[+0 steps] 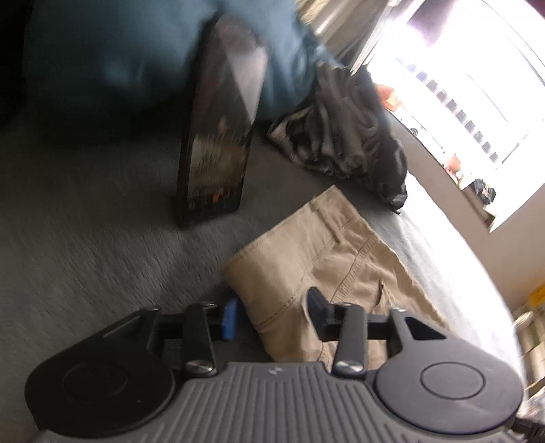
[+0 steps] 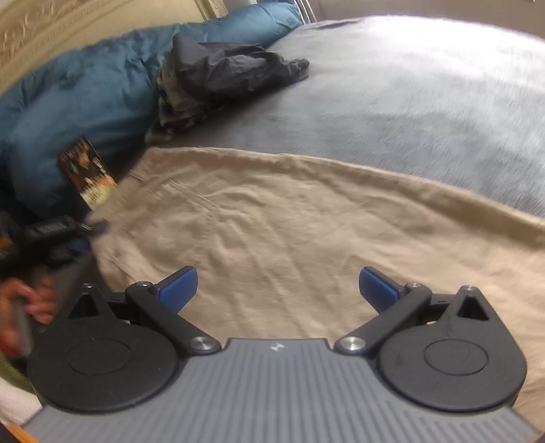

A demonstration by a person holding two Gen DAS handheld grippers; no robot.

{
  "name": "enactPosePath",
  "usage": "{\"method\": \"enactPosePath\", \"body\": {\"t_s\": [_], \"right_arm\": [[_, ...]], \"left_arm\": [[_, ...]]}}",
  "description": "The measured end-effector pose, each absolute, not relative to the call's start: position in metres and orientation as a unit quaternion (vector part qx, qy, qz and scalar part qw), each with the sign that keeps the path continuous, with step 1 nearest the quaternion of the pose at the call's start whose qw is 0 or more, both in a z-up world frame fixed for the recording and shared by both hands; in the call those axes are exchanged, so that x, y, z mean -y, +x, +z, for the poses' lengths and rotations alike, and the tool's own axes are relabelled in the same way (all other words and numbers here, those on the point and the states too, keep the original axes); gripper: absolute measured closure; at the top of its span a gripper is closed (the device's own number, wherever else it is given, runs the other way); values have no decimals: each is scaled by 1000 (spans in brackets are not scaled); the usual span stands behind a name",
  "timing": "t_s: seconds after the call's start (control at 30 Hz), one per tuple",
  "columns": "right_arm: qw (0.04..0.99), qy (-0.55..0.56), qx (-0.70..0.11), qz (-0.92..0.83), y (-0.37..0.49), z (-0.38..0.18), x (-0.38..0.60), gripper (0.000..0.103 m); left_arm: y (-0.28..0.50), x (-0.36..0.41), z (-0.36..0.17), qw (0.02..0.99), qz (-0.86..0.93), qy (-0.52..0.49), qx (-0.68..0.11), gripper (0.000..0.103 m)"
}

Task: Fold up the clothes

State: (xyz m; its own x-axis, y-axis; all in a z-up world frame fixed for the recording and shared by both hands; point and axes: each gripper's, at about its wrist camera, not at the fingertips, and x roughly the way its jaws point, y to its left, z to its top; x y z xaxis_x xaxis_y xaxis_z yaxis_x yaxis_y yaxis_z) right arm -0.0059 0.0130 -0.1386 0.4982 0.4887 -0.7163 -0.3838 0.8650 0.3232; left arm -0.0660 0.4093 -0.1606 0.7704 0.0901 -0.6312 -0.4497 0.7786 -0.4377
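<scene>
a soft grey fleece blanket (image 2: pixel 391 102) covered the bed and served as the work surface, its nap streaked by blur in the left wrist view. along the far side lay a puffy teal-blue quilted duvet (image 2: pixel 85 98), bunched against a cream wall with carved moulding (image 2: pixel 44 24). a crumpled heap of dark grey and striped garments (image 2: pixel 218 78) sat on the blanket against the duvet, well apart from the grippers. a dark glossy rectangular case with a printed cover (image 1: pixel 218 129) stood upright on the blanket, leaning on the duvet. bright daylight flooded in from a window (image 1: pixel 477 85) at the right of the left wrist view, washing out that edge of the bed. the beige cotton trousers (image 2: pixel 289 231) lay spread flat across the blanket in front of both grippers, waistband end toward the upright case. the left gripper (image 1: pixel 272 315) stood at the corner of the trousers, its jaws part open with the folded edge between them; whether the pads pressed on the cloth could not be told. the right gripper (image 2: pixel 277 288) hovered just over the middle of the trousers with its blue pads (image 2: pixel 178 286) spread wide, grasping nothing. a hand (image 2: pixel 30 303) showed at the left edge of the right wrist view.
</scene>
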Motion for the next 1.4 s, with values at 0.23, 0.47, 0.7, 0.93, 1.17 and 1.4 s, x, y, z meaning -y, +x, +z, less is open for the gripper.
{"method": "enactPosePath", "body": {"t_s": [0.23,0.47,0.7,0.93,1.17,1.4], "right_arm": [[880,-48,-429,199,-6,-147,-27,1],[868,-64,-467,155,3,-168,-28,1],[870,-67,-465,150,1,-173,-28,1],[868,-61,-472,143,6,-174,-30,1],[865,-61,-478,139,7,-174,-32,1],[865,-57,-480,133,6,-174,-32,1]], "left_arm": [[-56,-345,-114,955,98,-98,-263,27],[8,-272,-141,930,8,7,-368,19],[-7,-252,-163,906,24,-23,-421,7],[0,-257,-168,899,30,-40,-434,0],[4,-251,-169,893,42,-30,-448,0],[9,-250,-169,885,43,-20,-463,0]]}}
